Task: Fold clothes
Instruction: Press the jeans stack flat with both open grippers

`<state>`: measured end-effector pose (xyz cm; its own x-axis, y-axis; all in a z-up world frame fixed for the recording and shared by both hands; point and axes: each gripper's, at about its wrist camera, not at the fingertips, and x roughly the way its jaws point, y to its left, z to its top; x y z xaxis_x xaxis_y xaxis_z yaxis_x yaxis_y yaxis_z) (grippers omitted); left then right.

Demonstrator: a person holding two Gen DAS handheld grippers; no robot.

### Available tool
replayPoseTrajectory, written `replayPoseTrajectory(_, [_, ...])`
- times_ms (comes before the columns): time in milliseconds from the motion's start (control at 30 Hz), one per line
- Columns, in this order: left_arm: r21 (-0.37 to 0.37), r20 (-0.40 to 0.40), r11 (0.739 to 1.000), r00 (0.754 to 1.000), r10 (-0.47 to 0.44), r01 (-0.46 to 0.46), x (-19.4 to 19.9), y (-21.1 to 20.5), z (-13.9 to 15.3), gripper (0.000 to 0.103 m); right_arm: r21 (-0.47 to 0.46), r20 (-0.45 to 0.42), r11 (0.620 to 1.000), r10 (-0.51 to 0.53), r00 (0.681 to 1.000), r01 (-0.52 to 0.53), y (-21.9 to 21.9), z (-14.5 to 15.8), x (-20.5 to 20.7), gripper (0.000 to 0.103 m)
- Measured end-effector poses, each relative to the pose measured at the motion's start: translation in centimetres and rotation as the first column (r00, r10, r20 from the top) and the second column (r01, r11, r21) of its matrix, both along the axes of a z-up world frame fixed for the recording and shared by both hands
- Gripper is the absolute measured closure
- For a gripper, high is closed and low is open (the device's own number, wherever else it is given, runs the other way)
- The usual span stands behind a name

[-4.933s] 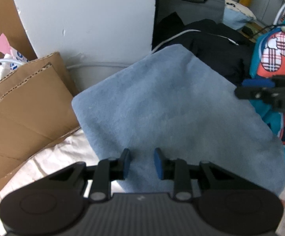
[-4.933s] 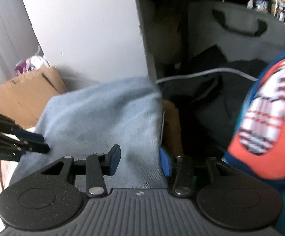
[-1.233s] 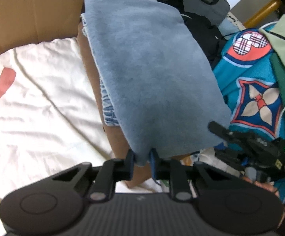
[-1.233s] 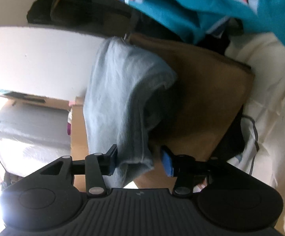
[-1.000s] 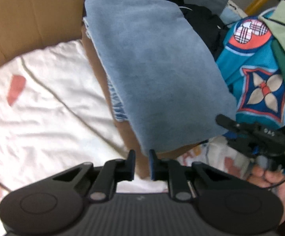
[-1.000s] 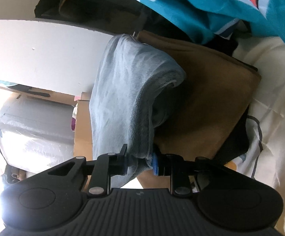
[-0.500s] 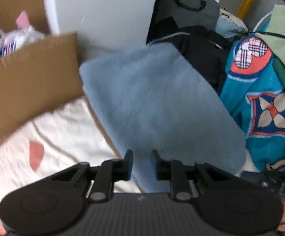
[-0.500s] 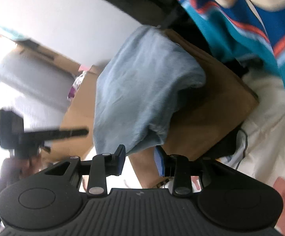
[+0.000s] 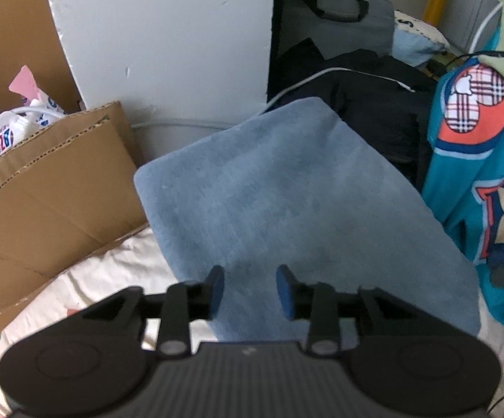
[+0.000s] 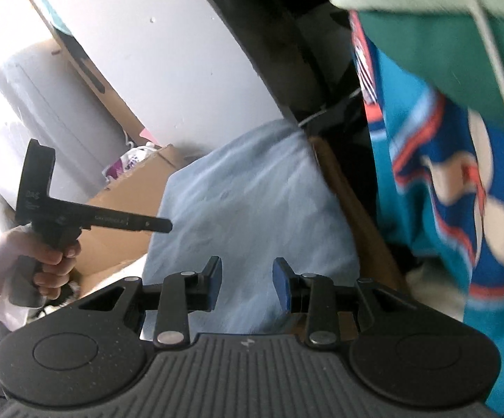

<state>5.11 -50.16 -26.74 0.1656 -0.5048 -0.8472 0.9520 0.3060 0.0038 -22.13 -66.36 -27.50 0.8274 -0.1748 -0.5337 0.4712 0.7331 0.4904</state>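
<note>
— Between the blue pads of the left gripper (image 9: 250, 291) nothing is pinched: its jaws are opening, and the folded blue cloth (image 9: 286, 202) lies free below and beyond them. What about the other one?

— Much the same. The right gripper (image 10: 247, 282) has its jaws part open, and between them I see only the near end of the cloth (image 10: 248, 216), with neither pad pressing on it. Both claws hang above it with nothing in their grasp

— How would you expect it to handle?

— Soft and light, I judge. Its nap looks plush, like fleece or a towel, so it should sag and drape when lifted by one point. It is neither fragile nor slippery. The best hold is at a corner or along the thick folded edge, one claw at each end, so the layers stay together

— And where is it lying?

— On a brown folded piece (image 10: 353, 205) on the pale bedsheet (image 9: 105, 275), with a cardboard box (image 9: 49, 188) to the left, the teal patterned garment (image 9: 481, 160) to the right and dark clothes (image 9: 373, 101) behind

— How does it look?

— A tidy rectangle with rounded corners, flat on top and evenly dusty blue
</note>
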Motion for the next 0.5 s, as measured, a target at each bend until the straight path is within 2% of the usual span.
replayPoseTrajectory(133, [-0.004, 0.009, 1.0, 1.0, 0.004, -0.004, 0.1, -0.3, -0.7, 0.06, -0.072, -0.072, 0.997, -0.003, 0.997, -0.002, -1.1, 0.5, 1.6, 0.068])
replayPoseTrajectory(367, [-0.007, 0.009, 0.999, 0.999, 0.041, -0.041, 0.1, -0.4, -2.4, 0.06, -0.165, -0.192, 0.981, 0.071, 0.979, -0.103, -3.7, 2.1, 6.1, 0.068])
replayPoseTrajectory(500, [-0.01, -0.058, 0.993, 0.992, 0.116, -0.117, 0.9, 0.2, -2.9, 0.06, -0.22, -0.239, 0.967, 0.076, 0.968, -0.131, -5.4, 2.8, 8.7, 0.068])
